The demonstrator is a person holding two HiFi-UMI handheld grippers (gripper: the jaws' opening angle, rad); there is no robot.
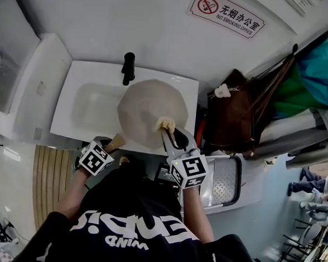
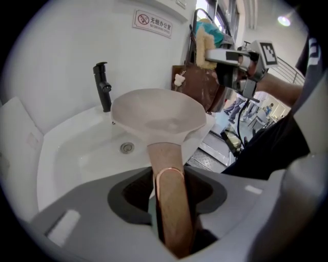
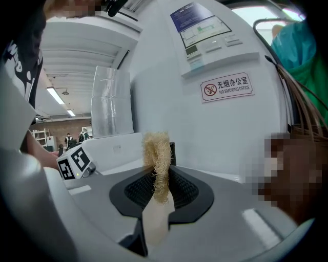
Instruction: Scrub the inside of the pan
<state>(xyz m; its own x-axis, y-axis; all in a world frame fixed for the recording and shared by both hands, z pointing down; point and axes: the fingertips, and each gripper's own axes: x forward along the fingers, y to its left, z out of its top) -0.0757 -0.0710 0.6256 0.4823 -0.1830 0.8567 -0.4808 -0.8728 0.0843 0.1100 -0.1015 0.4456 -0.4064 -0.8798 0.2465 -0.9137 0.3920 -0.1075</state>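
A cream pan [image 1: 151, 115] hangs tilted over the white sink [image 1: 82, 114], its inside facing up toward me. My left gripper [image 1: 112, 148] is shut on its wooden handle [image 1: 117, 142]; in the left gripper view the handle [image 2: 171, 199], ringed with copper, runs between the jaws to the pan [image 2: 156, 115]. My right gripper [image 1: 168, 138] is shut on a fibre scrubber [image 1: 165, 124] by its pale stem, at the pan's near right rim. In the right gripper view the scrubber [image 3: 156, 153] stands upright between the jaws of the right gripper [image 3: 156, 192].
A black faucet [image 1: 128, 68] stands at the back of the sink, with the drain [image 2: 127, 148] below the pan. A brown bag [image 1: 234, 112] hangs close on the right. A metal tread plate [image 1: 224, 181] lies beside my right arm. The wall carries a no-smoking sign [image 1: 226, 14].
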